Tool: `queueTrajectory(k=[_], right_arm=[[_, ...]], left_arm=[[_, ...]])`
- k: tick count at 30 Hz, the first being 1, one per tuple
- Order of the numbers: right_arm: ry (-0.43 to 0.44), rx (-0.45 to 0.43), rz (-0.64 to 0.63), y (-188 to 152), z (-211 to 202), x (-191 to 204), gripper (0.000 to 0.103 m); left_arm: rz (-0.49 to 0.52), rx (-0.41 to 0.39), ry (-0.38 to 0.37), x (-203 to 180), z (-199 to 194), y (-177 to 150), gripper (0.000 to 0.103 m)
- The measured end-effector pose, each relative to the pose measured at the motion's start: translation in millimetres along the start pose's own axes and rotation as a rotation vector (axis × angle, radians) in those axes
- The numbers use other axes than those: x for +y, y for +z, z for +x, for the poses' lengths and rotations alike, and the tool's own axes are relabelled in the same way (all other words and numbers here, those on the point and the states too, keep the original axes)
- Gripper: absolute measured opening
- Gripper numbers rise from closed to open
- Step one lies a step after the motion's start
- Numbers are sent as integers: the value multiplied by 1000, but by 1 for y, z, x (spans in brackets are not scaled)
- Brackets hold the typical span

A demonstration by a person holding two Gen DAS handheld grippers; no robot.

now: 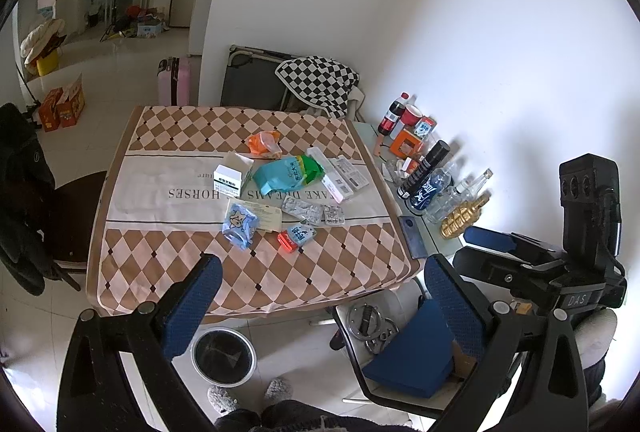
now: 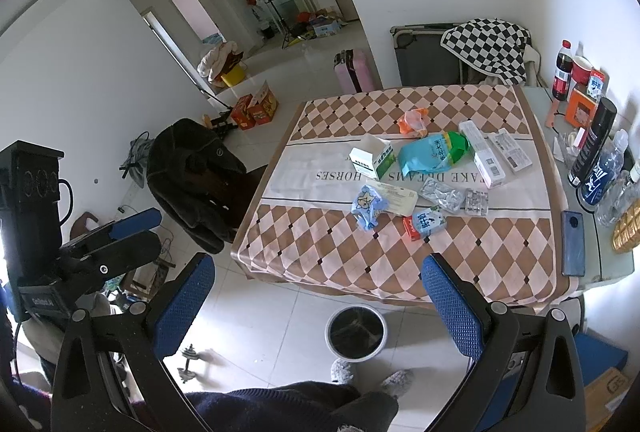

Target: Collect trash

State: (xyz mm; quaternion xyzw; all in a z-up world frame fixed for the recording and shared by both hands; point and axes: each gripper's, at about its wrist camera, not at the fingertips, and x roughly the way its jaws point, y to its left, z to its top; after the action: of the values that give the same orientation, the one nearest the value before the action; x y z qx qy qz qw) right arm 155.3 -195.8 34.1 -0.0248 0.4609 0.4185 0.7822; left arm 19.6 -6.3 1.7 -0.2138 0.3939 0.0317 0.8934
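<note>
Trash lies mid-table on the checked cloth (image 1: 160, 264): an orange bag (image 1: 265, 143), a white box (image 1: 233, 176), a teal-green pouch (image 1: 286, 174), a blue wrapper (image 1: 239, 224), foil blister packs (image 1: 308, 211) and a small red-blue carton (image 1: 296, 237). A black-lined bin (image 1: 223, 356) stands on the floor at the table's near edge; it also shows in the right wrist view (image 2: 356, 332). My left gripper (image 1: 324, 296) and right gripper (image 2: 318, 296) are open, empty, held above the near edge. The same pouch (image 2: 434, 149) and blue wrapper (image 2: 368, 206) show in the right wrist view.
Bottles, a cup and cans (image 1: 424, 168) crowd the table's right strip by the wall, with a phone (image 1: 414, 236) near the edge. A chair with a dark coat (image 2: 192, 176) stands left. A chair with a blue folder (image 1: 412, 356) stands near right. Slippered feet (image 1: 248, 392) are by the bin.
</note>
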Motion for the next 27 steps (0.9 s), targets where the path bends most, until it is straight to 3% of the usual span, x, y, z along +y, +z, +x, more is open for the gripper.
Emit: queueTrajectory(k=[27], right_arm=[[1, -2, 4, 2, -2, -1, 103]], left_arm=[[2, -4, -2, -2, 0, -2, 103]])
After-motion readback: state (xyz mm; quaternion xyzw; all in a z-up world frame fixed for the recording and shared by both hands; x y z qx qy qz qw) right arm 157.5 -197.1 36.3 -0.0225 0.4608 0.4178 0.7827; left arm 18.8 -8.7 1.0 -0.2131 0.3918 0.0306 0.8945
